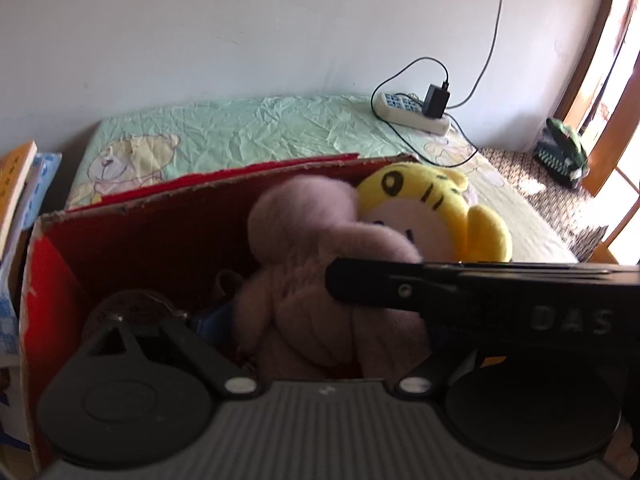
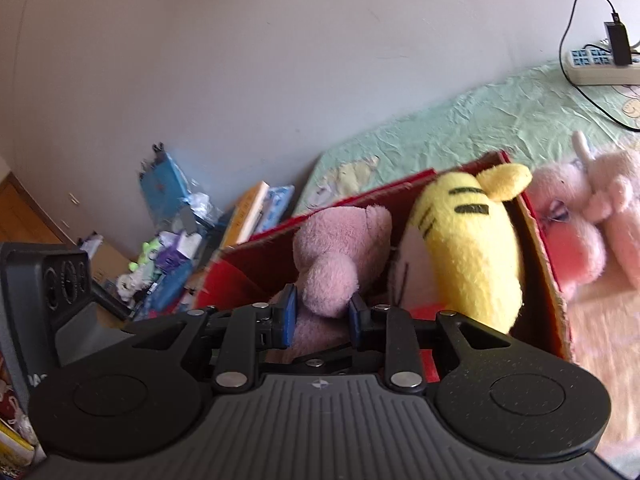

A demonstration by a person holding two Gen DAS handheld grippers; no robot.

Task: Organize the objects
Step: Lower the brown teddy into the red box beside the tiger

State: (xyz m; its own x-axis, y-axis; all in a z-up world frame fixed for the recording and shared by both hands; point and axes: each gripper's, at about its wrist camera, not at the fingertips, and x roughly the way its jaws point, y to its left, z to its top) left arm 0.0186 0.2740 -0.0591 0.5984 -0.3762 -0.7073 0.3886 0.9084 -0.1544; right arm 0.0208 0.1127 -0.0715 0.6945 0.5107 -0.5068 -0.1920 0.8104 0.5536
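Red cardboard box [image 2: 550, 272] sits on the bed and already has 2 soft toys in it: a mauve plush bear [image 2: 340, 256] and a yellow striped plush tiger [image 2: 468, 248]. Right gripper [image 2: 322, 314] is clamped on the bear's lower body, blue pads [image 2: 287, 312] squeezing the fur. Left gripper [image 1: 224, 312] hangs low inside the box, but I can't tell if it's open. A pale pink plush toy [image 2: 580, 220] is outside, touching the box wall. My worry: the box looks crowded, so letting go might tip the bear out.
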